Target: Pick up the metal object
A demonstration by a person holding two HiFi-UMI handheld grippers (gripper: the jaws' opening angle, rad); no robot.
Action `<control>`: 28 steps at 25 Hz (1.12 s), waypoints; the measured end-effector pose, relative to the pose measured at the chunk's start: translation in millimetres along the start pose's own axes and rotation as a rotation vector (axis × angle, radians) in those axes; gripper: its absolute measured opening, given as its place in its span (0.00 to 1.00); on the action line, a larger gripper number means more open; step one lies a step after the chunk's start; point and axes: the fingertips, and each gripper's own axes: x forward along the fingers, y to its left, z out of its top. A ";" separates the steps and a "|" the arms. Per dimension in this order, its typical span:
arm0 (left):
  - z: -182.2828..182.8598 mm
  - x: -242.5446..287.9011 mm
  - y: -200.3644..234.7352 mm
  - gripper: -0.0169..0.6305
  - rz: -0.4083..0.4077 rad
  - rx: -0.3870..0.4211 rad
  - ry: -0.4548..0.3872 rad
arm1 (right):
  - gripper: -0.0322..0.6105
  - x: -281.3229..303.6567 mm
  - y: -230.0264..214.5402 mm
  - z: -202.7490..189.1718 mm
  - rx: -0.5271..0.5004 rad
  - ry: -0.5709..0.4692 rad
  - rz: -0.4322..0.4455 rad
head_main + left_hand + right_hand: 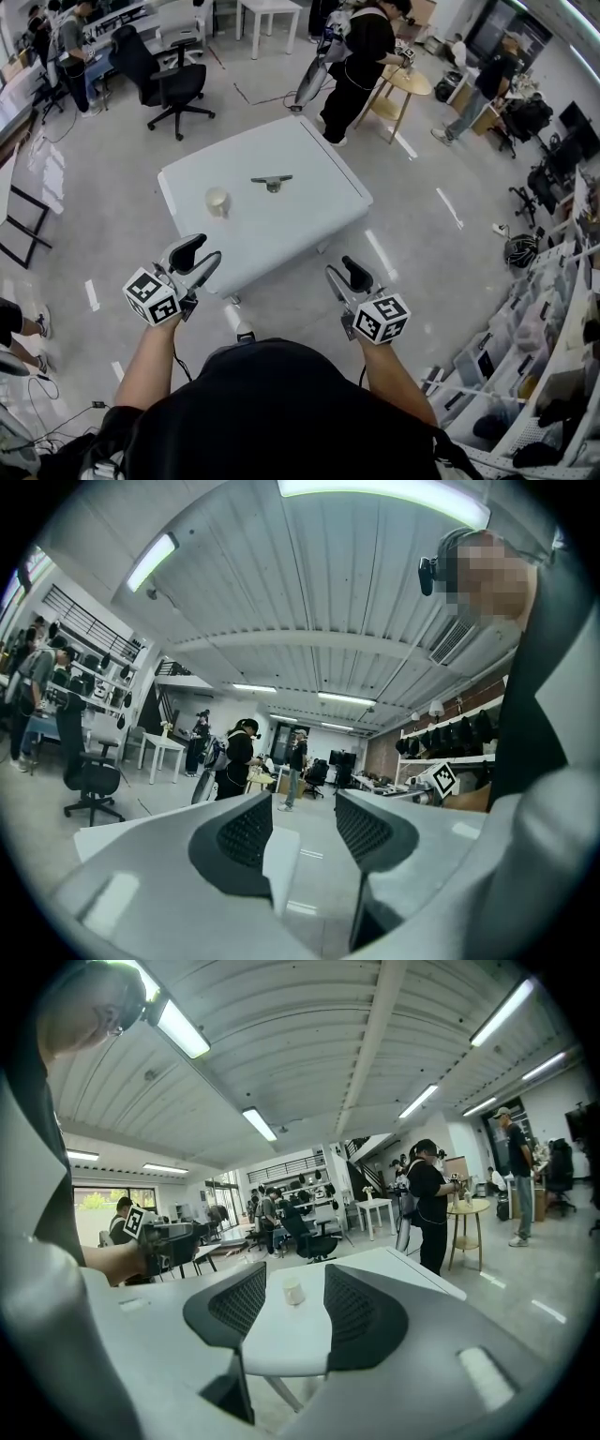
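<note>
While both grippers hang in the air short of the white table (319, 159), nothing is gripped, so from where I stand the job is all in the approach. On the near left, the left gripper (199, 254) has its jaws well apart, with only the table's edge and open room between them; it holds nothing. At about twelve o'clock from it stands a small pale cup (217, 201), upright on the tabletop and apart from everything else. The metal object (272, 181), which looks like a thin dark bar with a stub under its middle, lies flat near the table's centre. It is at roughly two o'clock from the cup and well apart from both grippers. The right gripper (347, 276) is likewise spread wide and empty, and the bar sits at about eleven o'clock from it. I'd judge this one has the clearer run. Swing it toward eleven o'clock, come down over the bar's middle with the jaws across its narrow width, and keep clear of the cup. Close only once both pads flank the metal, since so low a piece could skate on that smooth top.
</note>
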 end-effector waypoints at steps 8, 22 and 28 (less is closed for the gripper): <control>12.0 4.4 36.6 0.35 0.003 -0.009 0.023 | 0.40 35.1 -0.2 10.9 -0.002 0.009 0.003; 26.2 23.4 85.0 0.35 -0.056 -0.017 0.031 | 0.42 87.0 1.6 24.1 -0.025 0.025 -0.016; 29.9 24.4 108.3 0.35 -0.093 -0.013 0.003 | 0.42 108.5 7.7 31.8 -0.039 0.022 -0.026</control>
